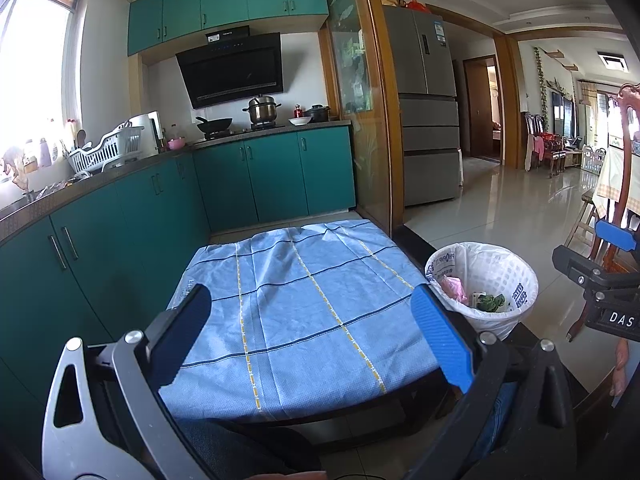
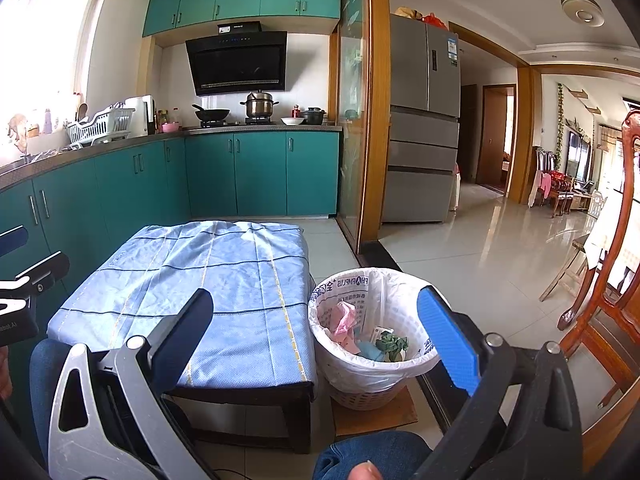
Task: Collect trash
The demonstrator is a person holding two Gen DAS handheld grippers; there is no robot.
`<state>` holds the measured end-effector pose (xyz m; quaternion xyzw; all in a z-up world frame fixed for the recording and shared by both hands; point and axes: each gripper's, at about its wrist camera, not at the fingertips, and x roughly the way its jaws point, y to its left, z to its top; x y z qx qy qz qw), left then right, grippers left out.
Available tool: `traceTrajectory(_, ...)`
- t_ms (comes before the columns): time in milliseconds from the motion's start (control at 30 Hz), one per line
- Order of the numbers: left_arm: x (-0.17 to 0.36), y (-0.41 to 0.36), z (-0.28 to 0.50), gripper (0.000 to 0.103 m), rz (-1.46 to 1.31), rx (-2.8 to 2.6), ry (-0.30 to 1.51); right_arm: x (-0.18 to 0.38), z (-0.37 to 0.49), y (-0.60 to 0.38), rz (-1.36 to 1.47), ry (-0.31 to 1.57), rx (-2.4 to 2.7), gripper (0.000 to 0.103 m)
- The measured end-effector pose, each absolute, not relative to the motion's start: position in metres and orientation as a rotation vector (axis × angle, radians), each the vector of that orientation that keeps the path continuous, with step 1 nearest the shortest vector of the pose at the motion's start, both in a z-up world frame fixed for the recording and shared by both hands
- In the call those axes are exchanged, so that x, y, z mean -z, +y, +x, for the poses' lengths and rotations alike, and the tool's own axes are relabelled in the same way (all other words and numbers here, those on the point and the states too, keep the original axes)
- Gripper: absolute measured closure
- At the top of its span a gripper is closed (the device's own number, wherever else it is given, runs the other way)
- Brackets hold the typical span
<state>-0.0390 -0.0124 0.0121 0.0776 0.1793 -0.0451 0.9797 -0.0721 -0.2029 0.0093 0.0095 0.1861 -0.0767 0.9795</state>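
Hovering with both sets of fingers spread wide and empty, risking tipping the bin just beneath the right pair by nudging its rim beside the table.

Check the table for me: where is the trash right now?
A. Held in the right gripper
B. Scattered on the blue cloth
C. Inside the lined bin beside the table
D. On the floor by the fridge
C. The pink and green scraps lie inside the bin, the blue cloth is bare, and both the left gripper and the right gripper are open and empty.
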Motion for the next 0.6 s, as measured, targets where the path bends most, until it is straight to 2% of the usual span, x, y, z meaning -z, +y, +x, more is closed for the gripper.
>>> traceTrajectory(600,-0.0099,-0.0168,-0.036,0.003,0.152,0.08,0.37,-0.0064,-0.0645,-0.2017,0.014,0.387,0.149,0.004)
